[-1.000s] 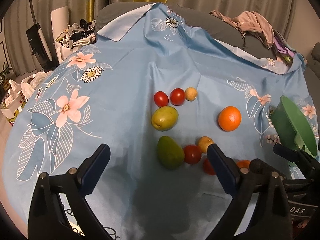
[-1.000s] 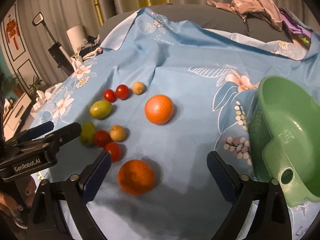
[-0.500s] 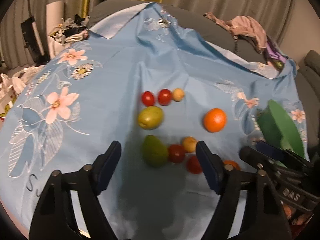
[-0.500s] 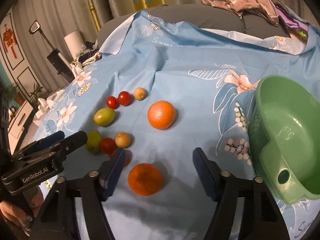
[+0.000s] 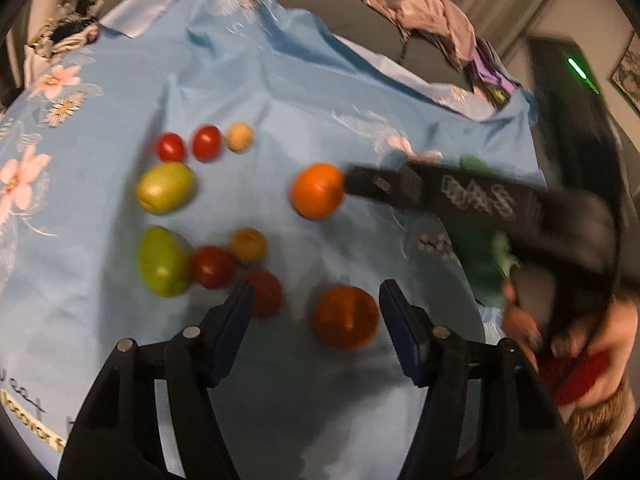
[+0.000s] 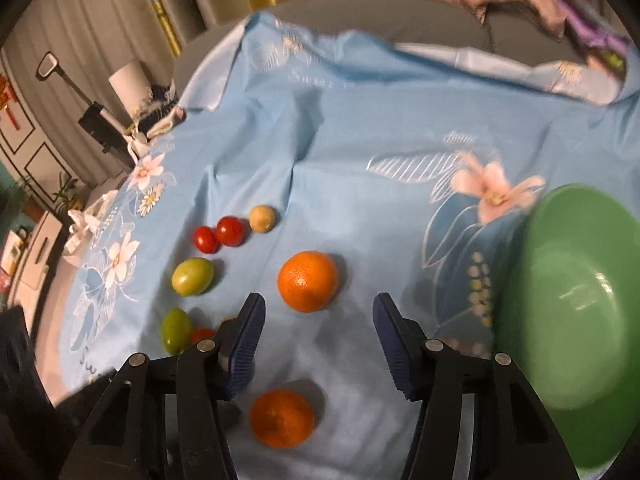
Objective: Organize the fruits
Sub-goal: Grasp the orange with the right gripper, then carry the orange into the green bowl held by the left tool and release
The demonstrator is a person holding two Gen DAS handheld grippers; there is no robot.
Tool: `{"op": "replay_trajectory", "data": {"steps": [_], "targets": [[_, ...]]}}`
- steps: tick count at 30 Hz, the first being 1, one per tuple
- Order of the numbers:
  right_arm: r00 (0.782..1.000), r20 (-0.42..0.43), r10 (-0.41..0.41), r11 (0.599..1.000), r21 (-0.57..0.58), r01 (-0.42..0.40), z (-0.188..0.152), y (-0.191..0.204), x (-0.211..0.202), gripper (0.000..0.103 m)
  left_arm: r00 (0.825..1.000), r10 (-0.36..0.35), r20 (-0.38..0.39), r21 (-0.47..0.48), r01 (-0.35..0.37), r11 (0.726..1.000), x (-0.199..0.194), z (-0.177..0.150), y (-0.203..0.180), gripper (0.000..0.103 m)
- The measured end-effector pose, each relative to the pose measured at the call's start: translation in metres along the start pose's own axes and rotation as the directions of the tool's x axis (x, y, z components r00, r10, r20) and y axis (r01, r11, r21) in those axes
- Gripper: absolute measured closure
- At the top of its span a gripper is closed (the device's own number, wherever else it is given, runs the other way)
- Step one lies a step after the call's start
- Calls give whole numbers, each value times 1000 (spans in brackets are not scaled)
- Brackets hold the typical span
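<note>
Fruits lie on a blue flowered cloth (image 5: 248,80). My left gripper (image 5: 316,322) is open, its fingers on either side of the near orange (image 5: 346,317), apart from it. The far orange (image 5: 318,195) lies beyond, with the right gripper's black body (image 5: 472,200) reaching beside it. In the right wrist view my right gripper (image 6: 316,340) is open just short of the far orange (image 6: 308,287); the near orange (image 6: 282,417) lies below it. Two green fruits (image 5: 165,187) (image 5: 162,261), several red tomatoes (image 5: 211,267) and small tan fruits (image 5: 240,137) lie left. A green bowl (image 6: 576,320) stands right.
The cloth covers a grey sofa with a heap of clothes (image 5: 436,12) at the back right. Household clutter and a paper roll (image 6: 128,80) stand off the cloth's left side. The person's hand (image 5: 560,344) holds the right gripper.
Both grippers have moved forward and right. The left one now straddles the near orange; the right one has closed in on the far orange. Both jaws have narrowed but stay open.
</note>
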State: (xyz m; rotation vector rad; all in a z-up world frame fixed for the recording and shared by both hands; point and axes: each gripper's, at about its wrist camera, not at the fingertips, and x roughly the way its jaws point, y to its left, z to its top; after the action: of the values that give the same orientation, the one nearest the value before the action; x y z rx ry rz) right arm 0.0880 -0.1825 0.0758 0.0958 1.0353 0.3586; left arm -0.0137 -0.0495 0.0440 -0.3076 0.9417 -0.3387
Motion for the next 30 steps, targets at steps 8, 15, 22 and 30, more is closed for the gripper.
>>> {"op": "replay_trajectory", "data": {"steps": [8, 15, 22, 30], "targets": [[998, -65, -15, 1000, 5, 15, 16, -1, 29, 44, 997, 11, -77, -22, -13, 1000, 19, -5, -6, 47], [995, -90, 45, 999, 0, -45, 20, -3, 40, 44, 994, -28, -108, -56, 22, 998, 30, -6, -7, 53], [984, -138, 110, 994, 24, -107, 17, -9, 58, 51, 993, -55, -100, -54, 50, 997, 24, -6, -14, 63], [987, -79, 139, 989, 54, -135, 14, -13, 46, 57, 999, 22, -36, -19, -23, 1000, 4, -7, -20, 63]]}}
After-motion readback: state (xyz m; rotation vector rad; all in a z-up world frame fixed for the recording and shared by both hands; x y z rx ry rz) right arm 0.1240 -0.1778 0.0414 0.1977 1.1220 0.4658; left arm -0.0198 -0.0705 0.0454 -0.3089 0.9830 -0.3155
